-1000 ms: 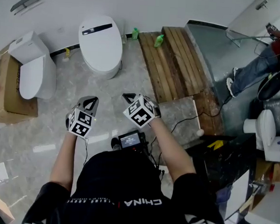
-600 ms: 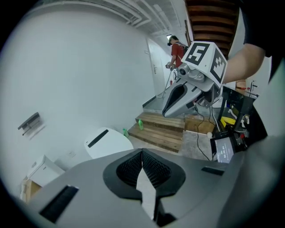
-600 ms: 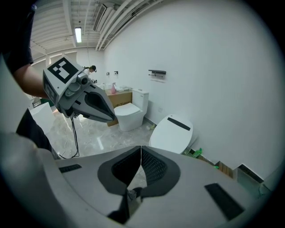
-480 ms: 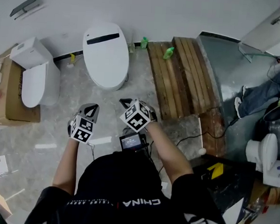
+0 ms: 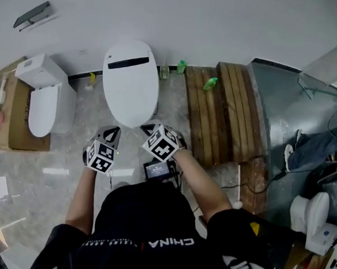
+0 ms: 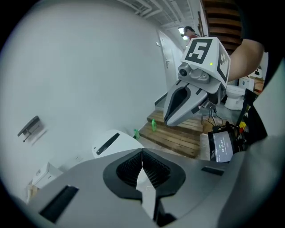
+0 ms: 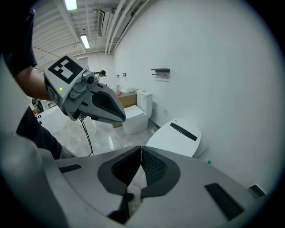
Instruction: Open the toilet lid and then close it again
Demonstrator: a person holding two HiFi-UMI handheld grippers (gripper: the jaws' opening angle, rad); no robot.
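A white toilet (image 5: 131, 79) stands against the wall with its lid down and a black strip near the hinge. In the head view my left gripper (image 5: 112, 132) and right gripper (image 5: 148, 127) hang side by side just short of the toilet's front edge, both apart from it. Both are shut with nothing between the jaws. The left gripper view shows its own jaws (image 6: 142, 153) shut, the toilet (image 6: 113, 144) beyond them and the right gripper (image 6: 167, 120) above. The right gripper view shows shut jaws (image 7: 141, 151) with the toilet lid (image 7: 178, 136) ahead.
A second white toilet (image 5: 41, 102) stands to the left beside a cardboard box (image 5: 17, 123). A wooden pallet (image 5: 216, 111) lies to the right, with two green bottles (image 5: 181, 66) near the wall. A metal ramp (image 5: 280, 104) lies further right. A small screen (image 5: 157, 169) hangs at the person's waist.
The person and both grippers have moved forward towards the lidded toilet, which now lies just beyond the gripper tips. Both sets of jaws stayed shut.
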